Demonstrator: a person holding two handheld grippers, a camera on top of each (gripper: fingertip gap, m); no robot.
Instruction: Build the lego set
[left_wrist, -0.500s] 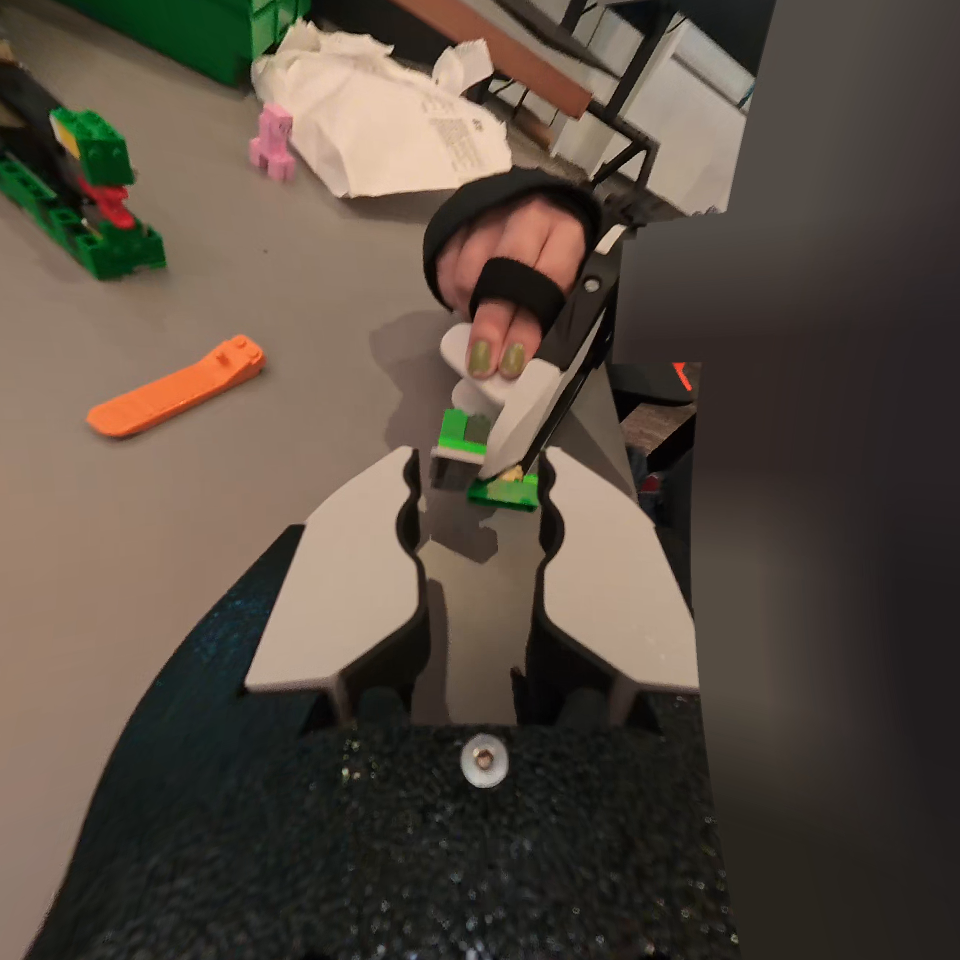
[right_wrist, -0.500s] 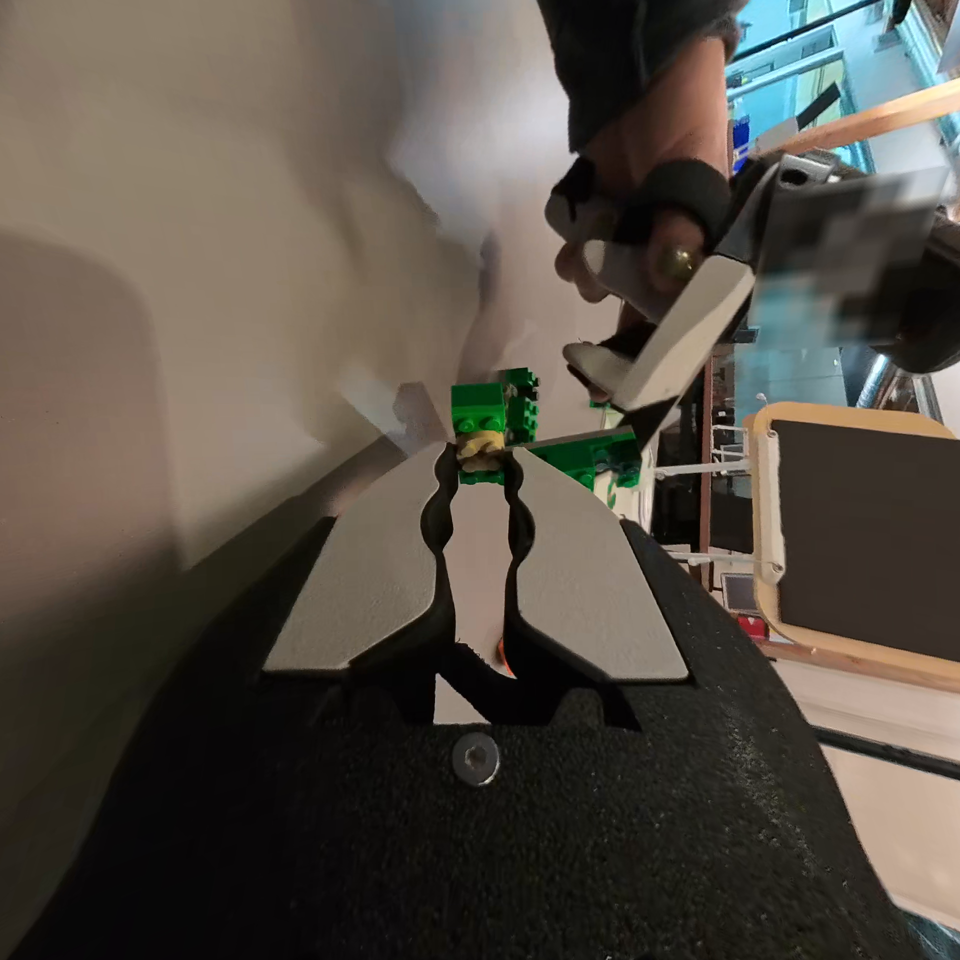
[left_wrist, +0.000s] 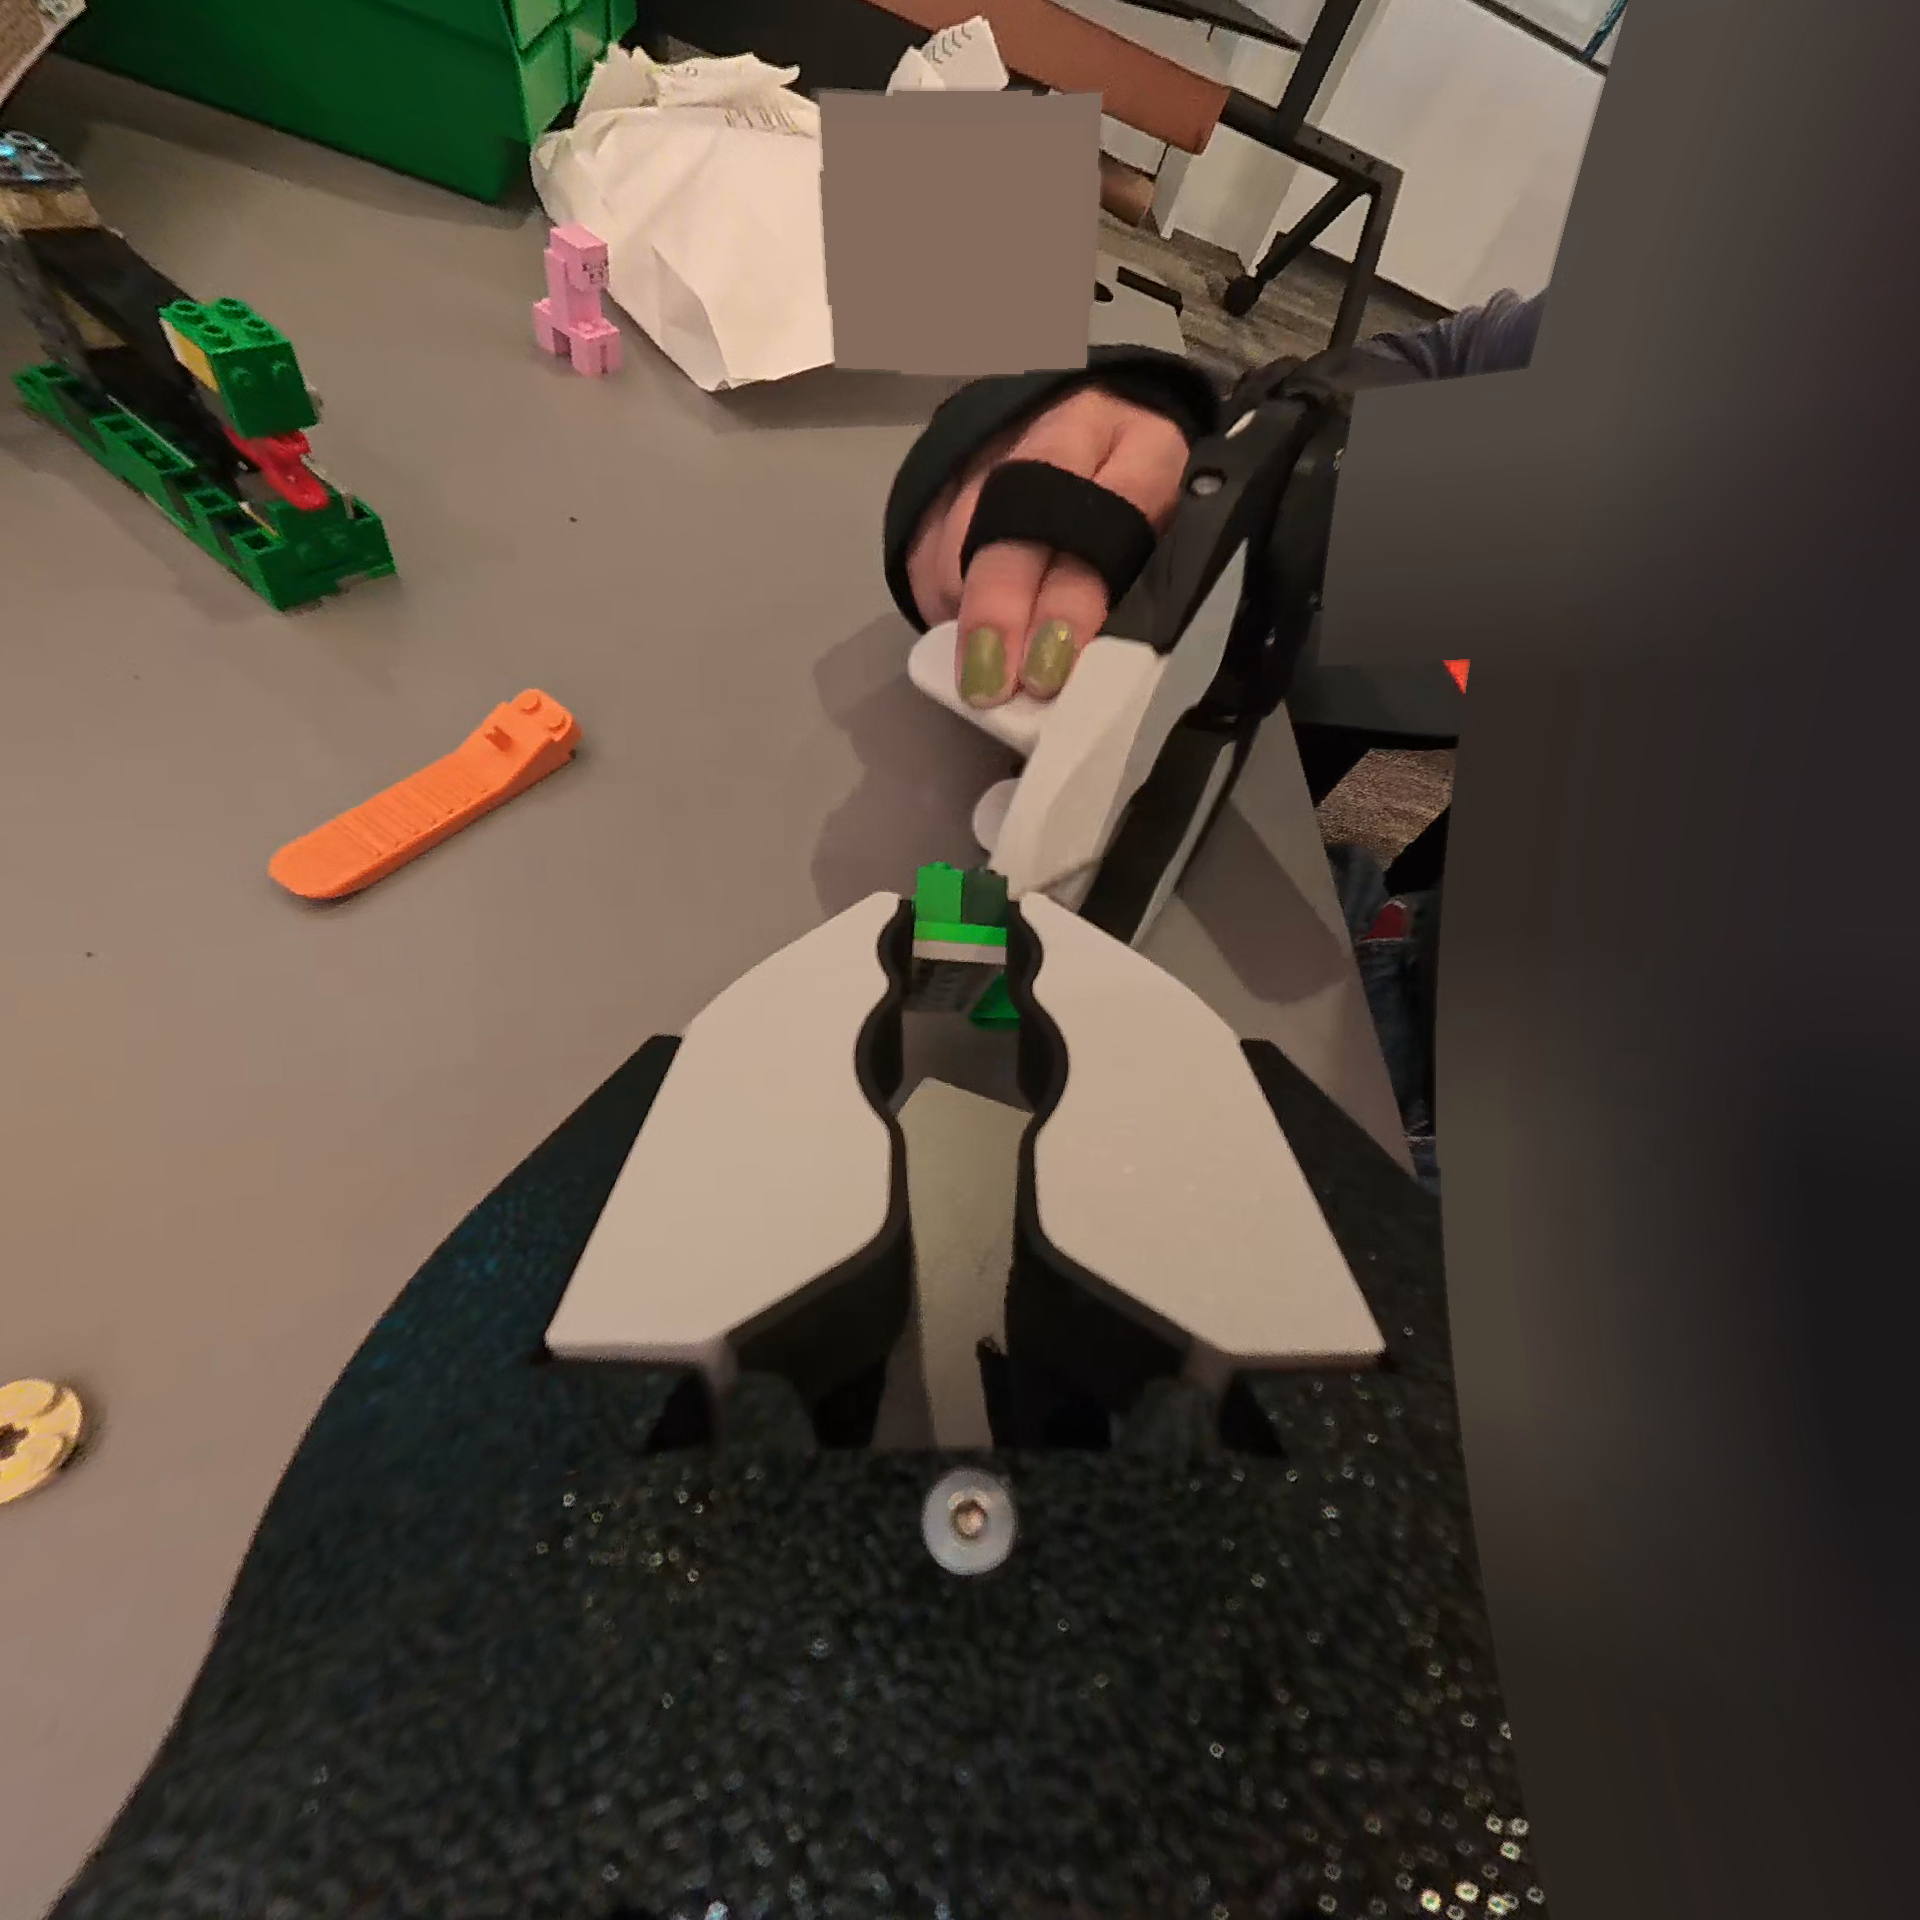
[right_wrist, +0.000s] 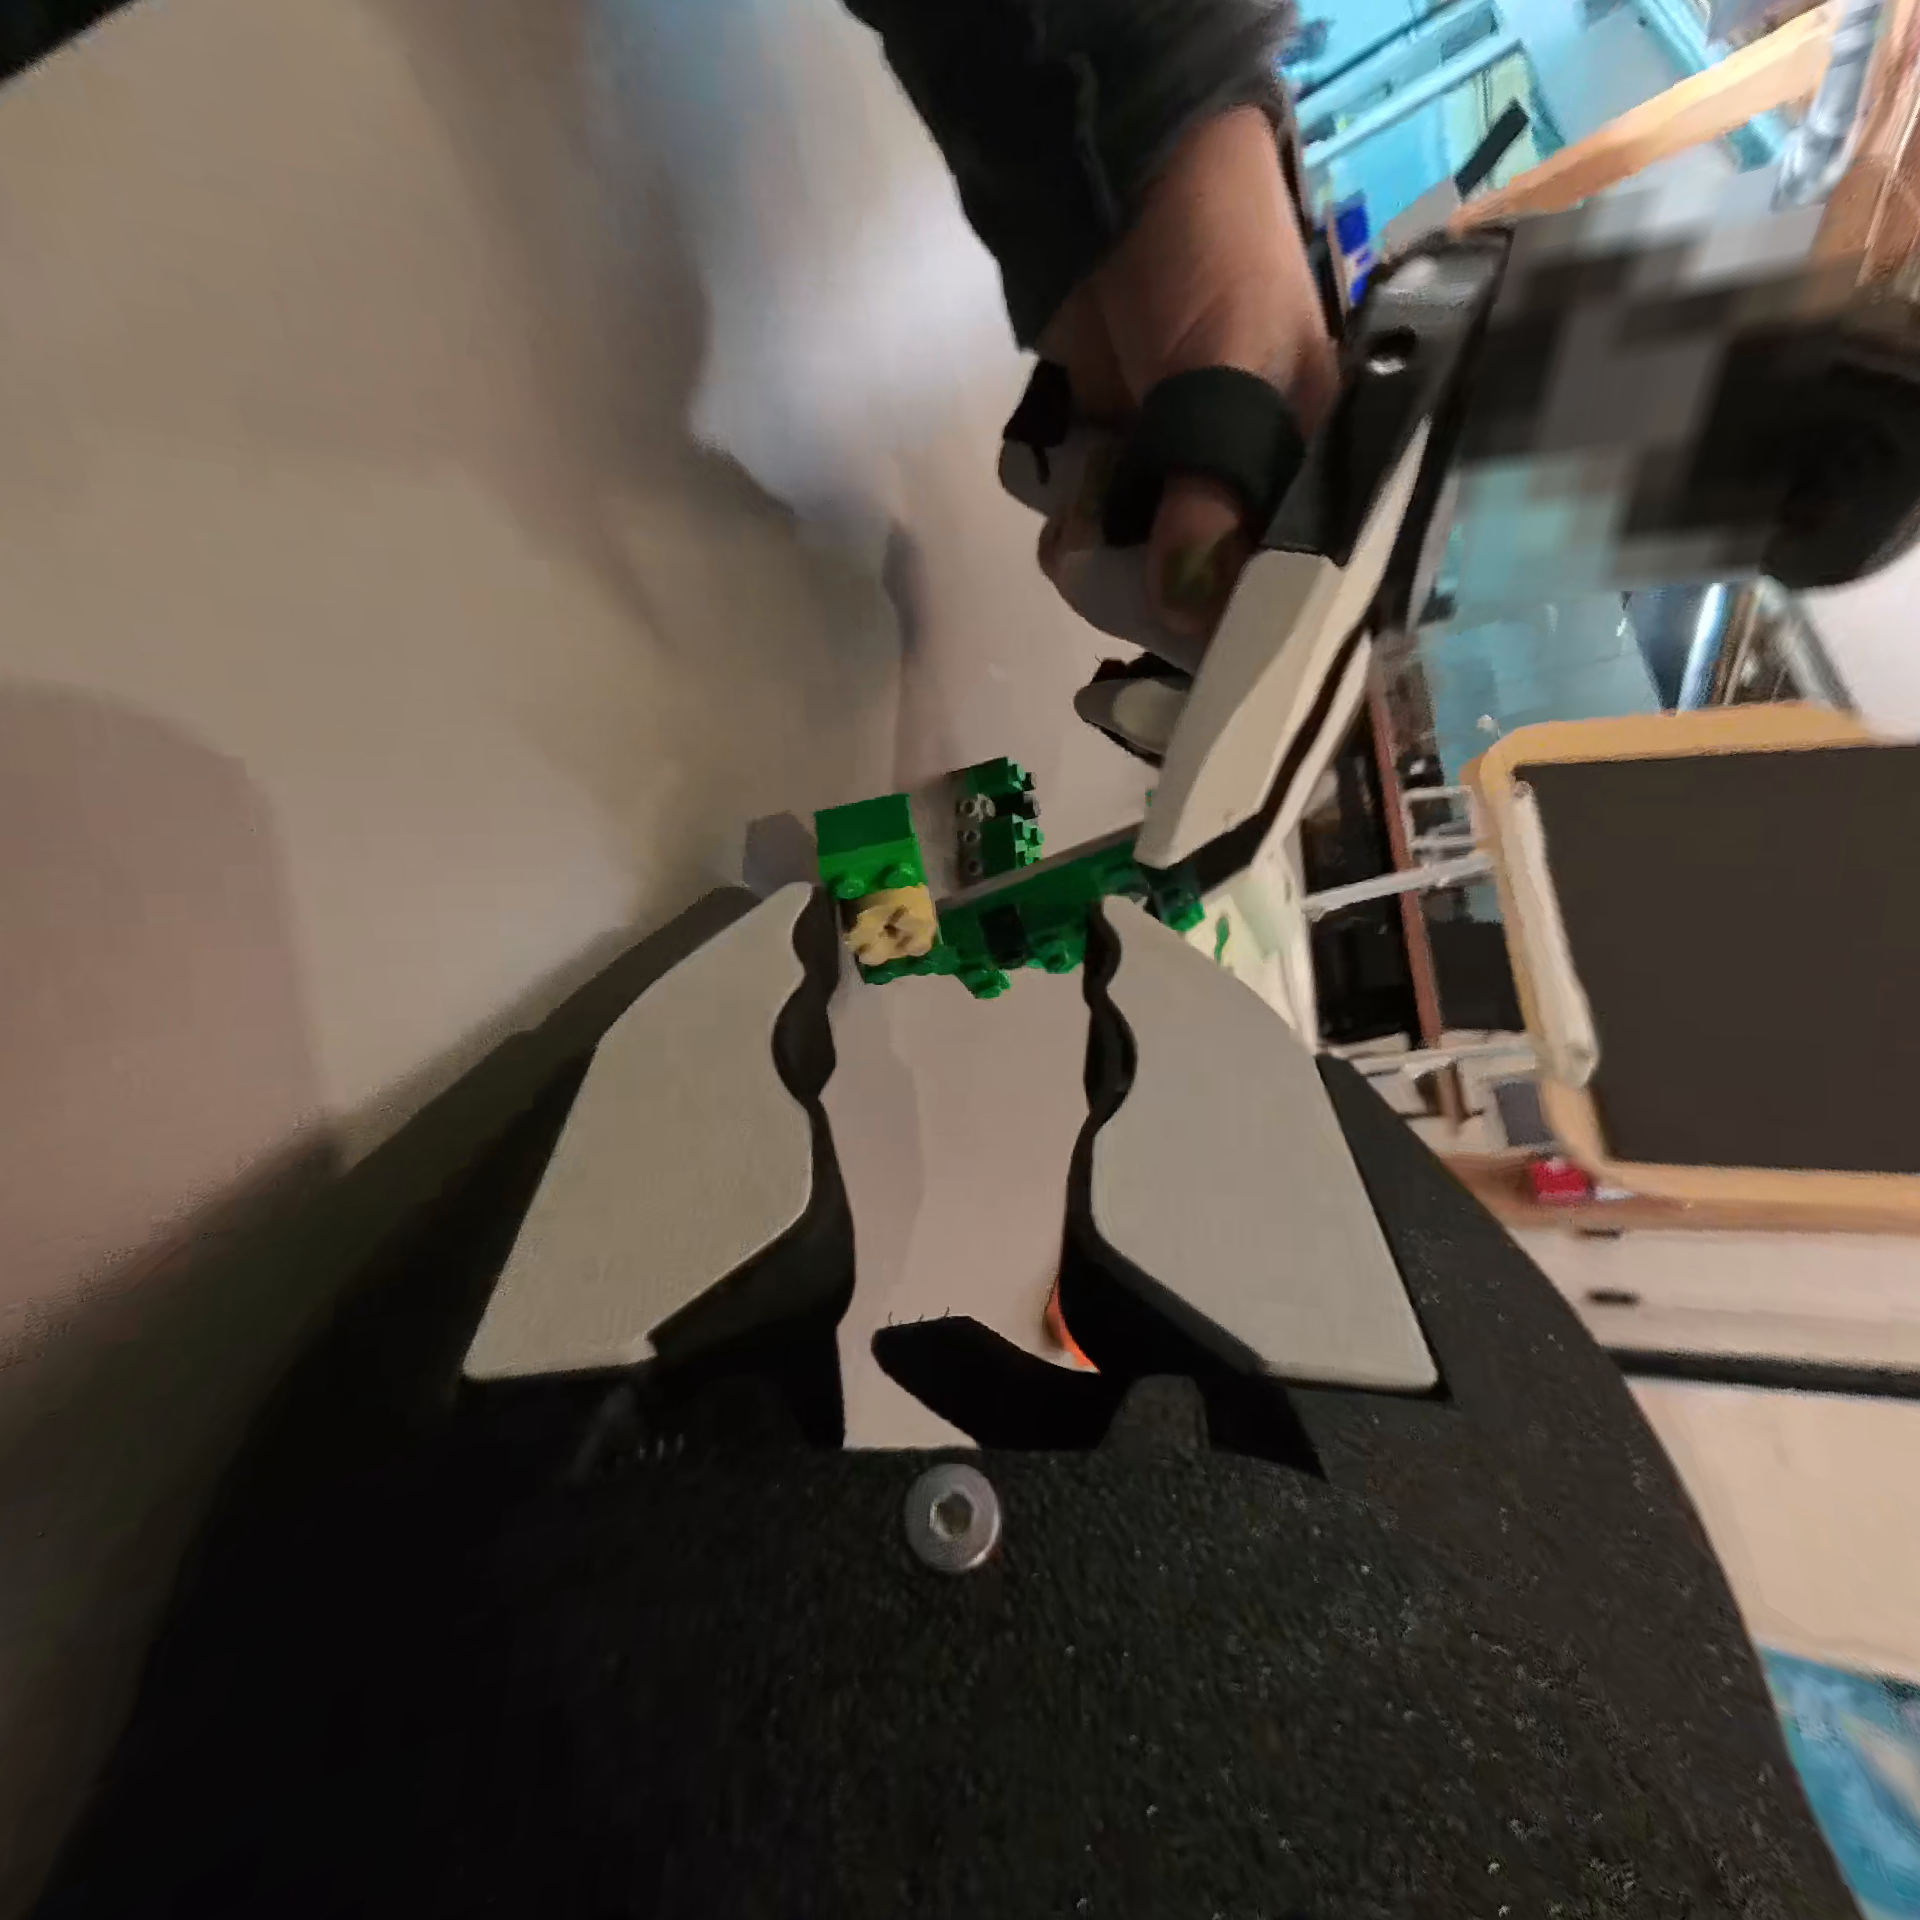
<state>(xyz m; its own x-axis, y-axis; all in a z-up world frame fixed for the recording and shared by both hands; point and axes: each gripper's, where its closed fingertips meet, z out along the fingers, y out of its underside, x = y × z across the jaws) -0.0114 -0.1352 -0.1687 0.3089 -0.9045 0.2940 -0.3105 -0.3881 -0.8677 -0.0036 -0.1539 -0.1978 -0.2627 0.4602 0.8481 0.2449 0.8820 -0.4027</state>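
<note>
At frame centre the left gripper (left_wrist: 961, 940) is clamped on the green lego piece (left_wrist: 958, 914), while the right gripper (right_wrist: 951, 935), jaws apart, barely brackets it; a sideways nudge could pop bricks loose.

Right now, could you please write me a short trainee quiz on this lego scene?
1. True or false: the orange brick separator lies flat on the grey table.
2. What sits between the fingertips of the left hand-held gripper? A) pink pig figure B) small green lego assembly C) white paper bag
3. Fill in: the jaws of the right hand-held gripper stand ____, apart from the green pieces.

Key: 1 true; 2 B; 3 open
</note>
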